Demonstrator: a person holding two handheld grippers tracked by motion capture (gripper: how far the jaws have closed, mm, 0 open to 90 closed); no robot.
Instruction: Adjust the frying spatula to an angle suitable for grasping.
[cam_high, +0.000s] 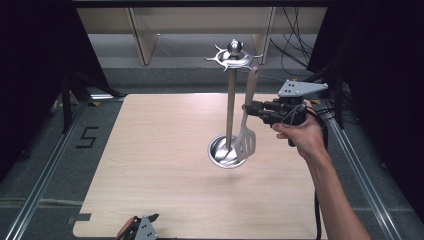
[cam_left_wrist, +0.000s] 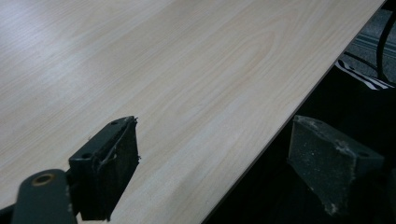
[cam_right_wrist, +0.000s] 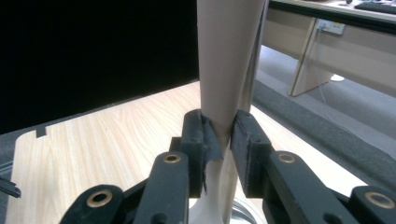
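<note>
A slotted spatula (cam_high: 246, 131) with a beige handle hangs upright in the air beside a metal utensil stand (cam_high: 231, 100). My right gripper (cam_high: 248, 108) is shut on the spatula's handle (cam_right_wrist: 223, 74), roughly midway down, held level from the right by a hand. The spatula's top end is close under the stand's hook ring (cam_high: 232, 57); whether it touches I cannot tell. The slotted blade hangs over the stand's round base (cam_high: 219, 151). My left gripper (cam_high: 142, 227) rests at the table's near edge; its pads (cam_left_wrist: 112, 168) stand wide apart with nothing between them, one over the table, one beyond its edge.
The wooden table (cam_high: 160, 165) spreads left of the stand. Metal rails (cam_high: 45, 175) run along both sides on the floor. Cables (cam_high: 295, 40) and wooden furniture legs (cam_high: 142, 40) stand beyond the far edge. A dark gap lies beyond the table's near edge (cam_left_wrist: 261, 154).
</note>
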